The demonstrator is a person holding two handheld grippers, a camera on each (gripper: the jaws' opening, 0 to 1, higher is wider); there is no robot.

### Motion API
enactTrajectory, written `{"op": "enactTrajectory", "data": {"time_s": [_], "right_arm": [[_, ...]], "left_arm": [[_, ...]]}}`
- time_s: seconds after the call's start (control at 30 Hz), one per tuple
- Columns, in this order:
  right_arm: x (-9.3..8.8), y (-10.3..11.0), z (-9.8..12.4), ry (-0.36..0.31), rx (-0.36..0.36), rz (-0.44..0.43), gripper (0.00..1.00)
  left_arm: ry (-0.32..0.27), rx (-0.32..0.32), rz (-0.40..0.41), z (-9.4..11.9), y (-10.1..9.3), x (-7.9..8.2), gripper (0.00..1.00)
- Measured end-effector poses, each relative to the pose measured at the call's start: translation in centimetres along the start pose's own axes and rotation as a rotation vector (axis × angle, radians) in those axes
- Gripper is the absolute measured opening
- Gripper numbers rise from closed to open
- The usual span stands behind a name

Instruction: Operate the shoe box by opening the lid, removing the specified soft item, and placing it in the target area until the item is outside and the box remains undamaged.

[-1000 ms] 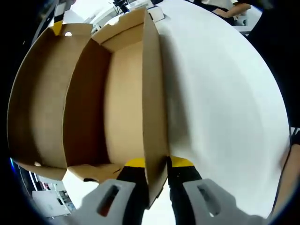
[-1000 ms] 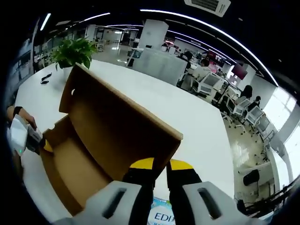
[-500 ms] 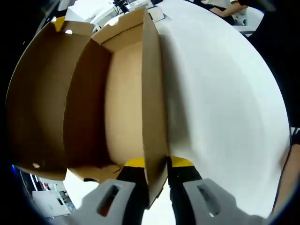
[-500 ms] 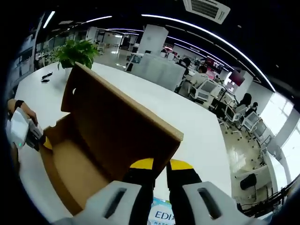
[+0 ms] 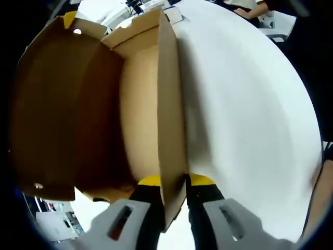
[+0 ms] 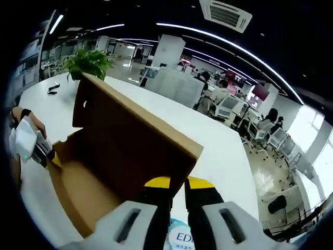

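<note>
A brown cardboard shoe box (image 5: 169, 104) stands on the white table (image 5: 250, 104). My left gripper (image 5: 174, 182) is shut on the near end of its long side wall, one jaw inside and one outside. The hinged lid (image 5: 52, 104) stands raised on the far side. My right gripper (image 6: 177, 183) is shut on the free edge of the lid (image 6: 130, 140) and holds it up. The part of the box floor (image 6: 88, 187) that I see is bare cardboard. In the right gripper view the left gripper (image 6: 26, 146), in a hand, sits at the box's far end.
A potted plant (image 6: 86, 62) stands on the table behind the box. A blue and white packet (image 6: 179, 237) lies under my right gripper. White table surface (image 6: 218, 151) stretches to the right of the box. Office desks and chairs lie beyond.
The lid has swung a little further up and back with the right gripper shut on it. The left gripper keeps its hold on the box wall and has not moved.
</note>
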State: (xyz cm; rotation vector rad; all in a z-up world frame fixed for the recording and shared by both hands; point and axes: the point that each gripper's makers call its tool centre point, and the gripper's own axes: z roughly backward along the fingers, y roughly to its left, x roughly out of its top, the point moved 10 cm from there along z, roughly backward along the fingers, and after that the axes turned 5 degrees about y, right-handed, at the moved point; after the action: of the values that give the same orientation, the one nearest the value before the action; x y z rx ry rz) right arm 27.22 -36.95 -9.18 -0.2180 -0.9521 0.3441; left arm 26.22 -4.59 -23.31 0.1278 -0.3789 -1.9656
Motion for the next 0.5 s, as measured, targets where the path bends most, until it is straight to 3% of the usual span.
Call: {"op": "enactTrajectory", "data": {"time_s": [0.5], "right_arm": [[-1.1,0.5,0.8,-0.059,0.008,-0.015,0.07]], "left_arm": [[-0.001,0.0,0.001,0.0,0.0,0.0,0.14]]}}
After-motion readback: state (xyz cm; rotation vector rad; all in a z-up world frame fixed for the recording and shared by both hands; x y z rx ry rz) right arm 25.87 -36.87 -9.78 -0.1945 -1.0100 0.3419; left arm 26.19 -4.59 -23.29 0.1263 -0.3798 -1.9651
